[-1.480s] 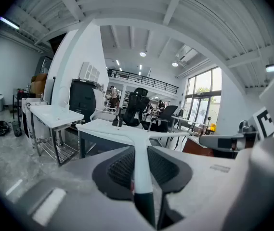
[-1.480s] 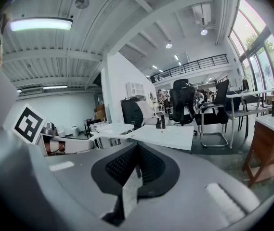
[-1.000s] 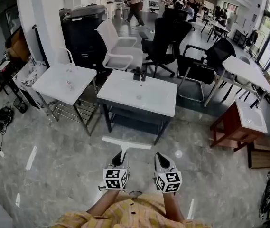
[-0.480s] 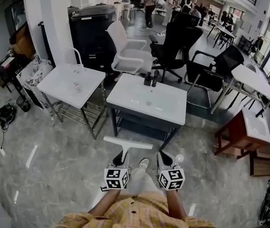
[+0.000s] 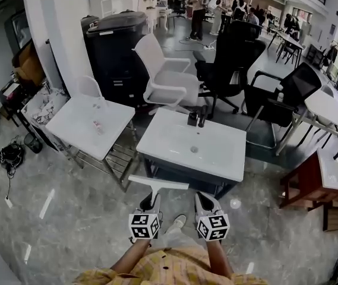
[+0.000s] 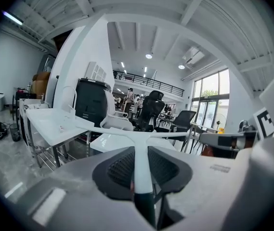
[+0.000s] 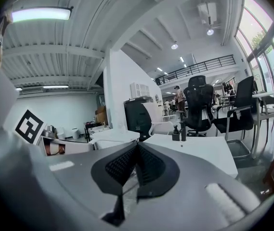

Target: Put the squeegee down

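Clearly the left gripper (image 5: pixel 151 203) clamps the squeegee (image 5: pixel 157 182) handle, blade crosswise just short of the white basin table (image 5: pixel 170 140). The right gripper (image 5: pixel 204 202) is closed and empty. Best to lay the blade flat before releasing.

White basin top (image 5: pixel 174 141) — white chair (image 5: pixel 164 70), black chair (image 5: pixel 235 55) behind

We get the head view from above our own chest, looking steeply down and forward, with the room wide beyond. The left gripper view sits on the left gripper (image 5: pixel 151 196), low, facing about level along its jaws from very close; the right gripper view does likewise on the right gripper (image 5: pixel 200 196). All three share the white washbasin (image 5: pixel 210 153) and the black office chair (image 5: pixel 231 55) ahead
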### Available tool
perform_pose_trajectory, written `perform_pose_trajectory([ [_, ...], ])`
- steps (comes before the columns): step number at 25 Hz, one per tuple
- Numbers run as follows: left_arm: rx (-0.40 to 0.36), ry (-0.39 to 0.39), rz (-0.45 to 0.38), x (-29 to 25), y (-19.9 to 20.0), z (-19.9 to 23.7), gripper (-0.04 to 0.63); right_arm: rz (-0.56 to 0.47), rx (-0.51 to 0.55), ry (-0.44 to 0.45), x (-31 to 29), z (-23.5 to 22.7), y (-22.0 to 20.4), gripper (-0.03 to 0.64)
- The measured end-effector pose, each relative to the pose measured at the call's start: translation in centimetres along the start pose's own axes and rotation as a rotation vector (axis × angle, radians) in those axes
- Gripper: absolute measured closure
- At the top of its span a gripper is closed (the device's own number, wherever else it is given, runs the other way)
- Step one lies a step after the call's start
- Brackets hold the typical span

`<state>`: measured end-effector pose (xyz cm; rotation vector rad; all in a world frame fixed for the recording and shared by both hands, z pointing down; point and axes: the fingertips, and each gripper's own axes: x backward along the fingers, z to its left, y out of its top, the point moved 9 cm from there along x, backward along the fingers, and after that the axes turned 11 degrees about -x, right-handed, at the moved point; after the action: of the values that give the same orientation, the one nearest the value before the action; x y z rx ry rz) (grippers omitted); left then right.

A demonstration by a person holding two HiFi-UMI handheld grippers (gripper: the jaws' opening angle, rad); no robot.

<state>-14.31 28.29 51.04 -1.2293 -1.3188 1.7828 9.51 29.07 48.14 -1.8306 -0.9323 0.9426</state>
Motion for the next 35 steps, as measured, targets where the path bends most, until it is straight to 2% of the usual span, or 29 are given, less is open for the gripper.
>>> perform_pose_trajectory([
  [7, -0.006, 0.005, 0.012, -9.0, 3.9, 3.2, 0.503, -0.003, -0.010, 0.021, -8.6, -3.7, 4.5, 0.617],
  [17, -0.008, 0.007, 0.045, -18.4, 6.6, 5.8, 0.503, 0.020, -0.037, 0.026, -17.1, -8.9, 7.5, 0.617],
  [27, 0.000, 0.023, 0.067, -23.8, 7.3, 7.8, 0.503, 0.044, -0.052, 0.039, -22.5, -11.6, 8.5, 0.617],
  [35, 0.008, 0.036, 0.085, -25.4, 7.3, 8.4, 0.503, 0.066, -0.063, 0.052, -24.3, -12.5, 8.4, 0.617],
])
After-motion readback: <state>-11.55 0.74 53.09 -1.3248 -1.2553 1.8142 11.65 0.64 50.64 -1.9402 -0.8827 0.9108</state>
